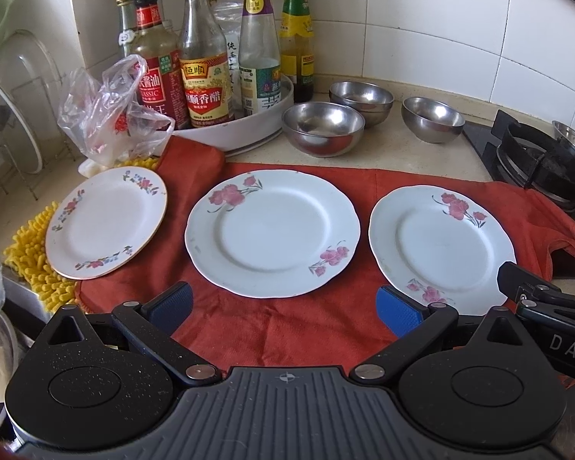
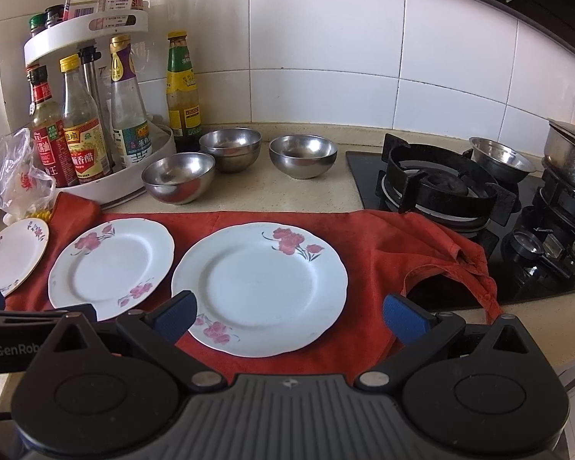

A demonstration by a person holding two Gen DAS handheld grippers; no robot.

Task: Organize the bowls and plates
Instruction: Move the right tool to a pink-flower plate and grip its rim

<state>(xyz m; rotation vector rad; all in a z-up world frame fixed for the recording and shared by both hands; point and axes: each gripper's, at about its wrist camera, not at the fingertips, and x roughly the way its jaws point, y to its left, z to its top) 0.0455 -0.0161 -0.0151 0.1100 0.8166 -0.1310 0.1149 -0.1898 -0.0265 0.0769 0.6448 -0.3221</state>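
— Porcelain, three plates in a row on the red cloth (image 1: 326,329): small plate (image 1: 105,222) partly on a yellow mat (image 1: 30,257), middle plate (image 1: 272,232), right plate (image 2: 258,287). Stiff, glazed, likely slick and chippable; I'd take each by the rim.

— And the bowls?

— Steel, three of them behind on the counter: near bowl (image 1: 323,128), back bowl (image 1: 361,97), right bowl (image 1: 432,119). Light, hard, probably nestable.

— Grippers?

— Left gripper (image 1: 283,303) and right gripper (image 2: 289,316) both spread wide, holding nothing, at the cloth's near edge.

— Room?

— Tiled corner; bottles left, stove (image 2: 441,188) right.
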